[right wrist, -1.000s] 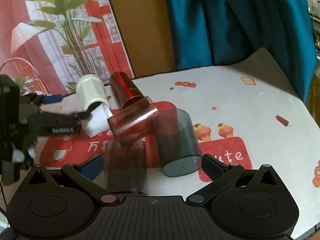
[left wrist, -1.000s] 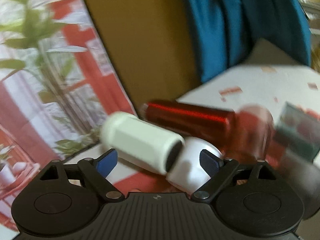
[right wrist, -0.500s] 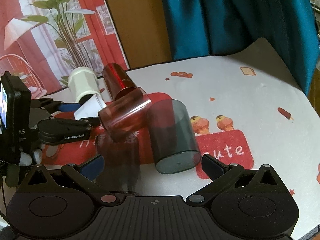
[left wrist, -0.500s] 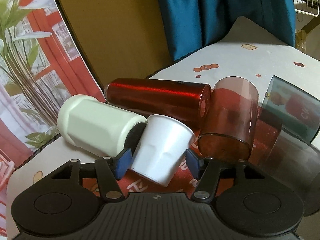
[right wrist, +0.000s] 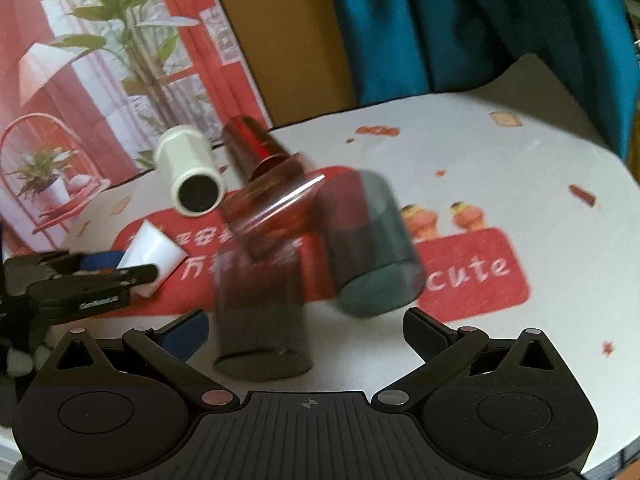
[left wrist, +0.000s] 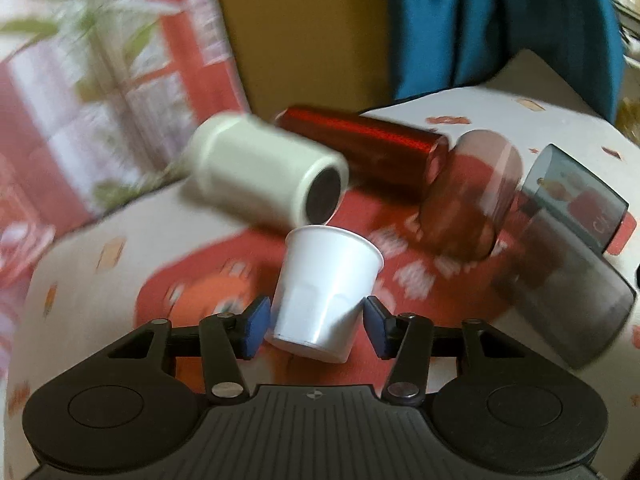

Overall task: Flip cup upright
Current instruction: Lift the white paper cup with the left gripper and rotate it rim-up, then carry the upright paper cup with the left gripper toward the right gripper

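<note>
While the whole scene is pretty blurry, the left gripper [left wrist: 315,327] clearly has the white paper cup [left wrist: 326,290] between its blue fingers [left wrist: 253,327], pads pressed against the cup's lower half near the base, so it's closed on it. The cup is tipped, rim pointing up and away from the camera, base down near the fingers, and it looks lifted a bit off the red mat [left wrist: 208,276] on the tabletop [right wrist: 500,168].

Using that white cup as the landmark: just behind it and slightly to the left lies a cream cylinder cup [left wrist: 264,172] on its side, dark mouth facing the camera. Behind and to the right is a shiny red metal tumbler [left wrist: 360,148], also lying down. Further right sits a translucent reddish cup [left wrist: 472,196] on its side, then a smoky grey cup [left wrist: 576,200] and another dark grey one [left wrist: 560,300] closer in.

From the right wrist view, the right gripper [right wrist: 306,328] has its fingers spread wide, gripping nothing, with a dark grey cup [right wrist: 260,320] lying between them, closer to the blue one.
</note>
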A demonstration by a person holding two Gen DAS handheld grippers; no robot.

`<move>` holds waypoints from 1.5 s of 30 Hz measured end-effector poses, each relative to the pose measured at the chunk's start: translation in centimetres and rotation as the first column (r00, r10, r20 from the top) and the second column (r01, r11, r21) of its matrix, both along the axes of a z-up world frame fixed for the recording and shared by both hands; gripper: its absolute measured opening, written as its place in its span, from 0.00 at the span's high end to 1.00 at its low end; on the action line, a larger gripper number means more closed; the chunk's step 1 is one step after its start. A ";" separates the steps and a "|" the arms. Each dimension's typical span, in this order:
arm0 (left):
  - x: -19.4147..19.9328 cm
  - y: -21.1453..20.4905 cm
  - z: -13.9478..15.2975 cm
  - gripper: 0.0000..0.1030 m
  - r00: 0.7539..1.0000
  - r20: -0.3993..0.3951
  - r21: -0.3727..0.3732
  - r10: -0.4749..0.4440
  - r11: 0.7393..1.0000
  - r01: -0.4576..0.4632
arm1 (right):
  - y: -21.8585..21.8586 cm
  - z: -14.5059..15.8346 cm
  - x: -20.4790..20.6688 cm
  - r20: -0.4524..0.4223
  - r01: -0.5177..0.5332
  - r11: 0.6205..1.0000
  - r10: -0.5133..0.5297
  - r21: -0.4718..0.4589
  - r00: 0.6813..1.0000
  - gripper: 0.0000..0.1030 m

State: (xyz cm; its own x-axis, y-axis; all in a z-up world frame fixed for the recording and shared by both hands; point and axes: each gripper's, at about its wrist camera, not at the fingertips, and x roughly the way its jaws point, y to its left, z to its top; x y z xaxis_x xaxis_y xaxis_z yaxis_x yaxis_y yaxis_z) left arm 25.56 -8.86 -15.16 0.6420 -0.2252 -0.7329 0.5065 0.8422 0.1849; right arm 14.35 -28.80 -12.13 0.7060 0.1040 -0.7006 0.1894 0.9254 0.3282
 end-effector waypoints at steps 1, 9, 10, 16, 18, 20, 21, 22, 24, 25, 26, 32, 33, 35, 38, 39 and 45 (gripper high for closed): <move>-0.7 0.9 0.1 0.50 1.000 -0.009 -0.011 0.029 1.000 -0.029 | 0.4 0.0 -0.2 0.001 -0.011 1.000 0.011 0.003 1.000 0.00; -6.7 5.4 -0.1 0.55 0.974 -0.104 -0.023 0.203 0.978 -0.206 | 3.3 -0.7 -1.9 -0.011 -0.079 0.997 0.079 0.027 0.997 0.00; -7.4 5.7 -0.3 0.62 0.968 -0.120 -0.033 0.222 0.973 -0.227 | 3.5 -0.5 -2.1 -0.008 -0.085 0.996 0.086 0.024 0.996 0.00; -9.8 6.9 -0.3 0.65 0.944 -0.183 -0.125 0.276 0.945 -0.301 | 4.4 0.8 -3.7 0.022 -0.103 0.995 0.103 -0.010 0.994 0.00; -10.3 7.2 0.3 0.60 0.944 -0.159 -0.144 0.288 0.939 -0.311 | 4.6 1.1 -4.3 0.025 -0.104 0.994 0.105 -0.017 0.994 0.00; -10.5 7.6 0.9 0.57 0.944 -0.139 -0.166 0.301 0.932 -0.321 | 4.7 1.4 -4.7 0.028 -0.104 0.994 0.104 -0.023 0.994 0.00; -10.6 7.8 1.1 0.55 0.942 -0.131 -0.174 0.308 0.929 -0.327 | 4.8 1.6 -5.0 0.032 -0.103 0.994 0.104 -0.026 0.994 0.00; -10.6 7.7 1.1 0.49 0.941 -0.124 -0.178 0.314 0.926 -0.333 | 4.8 1.7 -5.2 0.037 -0.103 0.994 0.104 -0.030 0.994 0.00; -10.5 7.7 1.4 0.36 0.936 -0.094 -0.178 0.339 0.919 -0.351 | 5.0 2.1 -5.5 0.045 -0.103 0.994 0.105 -0.039 0.993 0.00; -10.4 7.6 1.4 0.27 0.933 -0.071 -0.180 0.352 0.916 -0.359 | 5.1 2.2 -5.6 0.046 -0.105 0.994 0.107 -0.044 0.993 0.00; -10.2 7.5 1.3 0.25 0.932 -0.048 -0.187 0.360 0.913 -0.362 | 5.2 2.2 -5.7 0.045 -0.108 0.993 0.110 -0.049 0.993 0.00; -6.9 6.0 0.6 0.22 0.934 0.035 -0.169 0.357 0.923 -0.346 | 5.7 2.6 -6.1 0.042 -0.119 0.991 0.122 -0.067 0.992 0.00; -6.5 5.9 0.4 0.22 0.932 0.039 -0.161 0.359 0.923 -0.349 | 5.6 2.7 -6.1 0.044 -0.114 0.991 0.118 -0.070 0.992 0.00; -5.6 5.5 0.1 0.28 0.935 0.041 -0.166 0.352 0.925 -0.341 | 5.4 2.8 -6.0 0.042 -0.104 0.992 0.107 -0.070 0.993 0.00; -5.3 5.2 0.4 0.37 0.948 0.019 -0.175 0.318 0.935 -0.310 | 5.1 2.7 -5.8 0.035 -0.093 0.994 0.095 -0.061 0.995 0.00; -5.6 5.1 0.7 0.37 0.952 0.015 -0.182 0.304 0.937 -0.297 | 5.0 2.6 -5.8 0.033 -0.091 0.994 0.093 -0.058 0.995 0.00; -9.3 7.1 2.3 0.37 0.953 -0.131 -0.207 0.274 0.932 -0.296 | 5.5 1.9 -5.4 0.016 -0.116 0.992 0.117 -0.046 0.993 0.00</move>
State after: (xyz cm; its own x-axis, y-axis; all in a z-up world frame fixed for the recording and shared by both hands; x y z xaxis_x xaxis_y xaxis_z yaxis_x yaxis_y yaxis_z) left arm 16.24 -1.75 -12.87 0.6304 -0.2070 -0.7481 0.2452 0.9675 -0.0611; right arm 8.93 -23.34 -10.22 0.7041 0.1555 -0.6929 0.0733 0.9546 0.2887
